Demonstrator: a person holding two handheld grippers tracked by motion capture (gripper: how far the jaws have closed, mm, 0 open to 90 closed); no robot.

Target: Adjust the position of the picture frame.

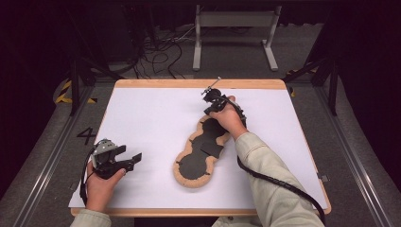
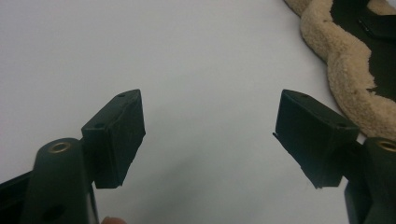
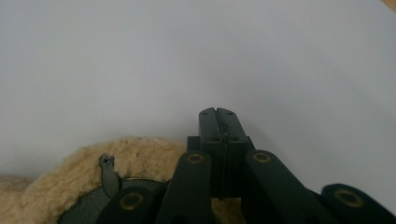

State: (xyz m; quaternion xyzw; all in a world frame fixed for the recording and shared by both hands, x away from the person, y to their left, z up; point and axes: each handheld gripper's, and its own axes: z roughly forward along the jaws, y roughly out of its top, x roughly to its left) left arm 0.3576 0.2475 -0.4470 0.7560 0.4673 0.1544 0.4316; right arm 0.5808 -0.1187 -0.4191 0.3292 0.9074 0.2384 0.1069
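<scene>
Fleece-edged black pad (image 1: 198, 150) lies flat on white bench (image 1: 142, 118). R claw (image 3: 218, 122) clenched, empty, at pad's far end. L claw (image 2: 209, 135) released, apart. Floor marking "4" (image 1: 86, 135).

Fleece-edged pad's (image 1: 198, 153) far end hidden beneath the right hand (image 1: 230, 118)

The pad (image 1: 198, 152) has a rough, woolly tan fleece rim and a matt black face. The counter (image 1: 151, 118) has a smooth, matt white top with a wooden edge. The jaws are matt black plastic.
</scene>
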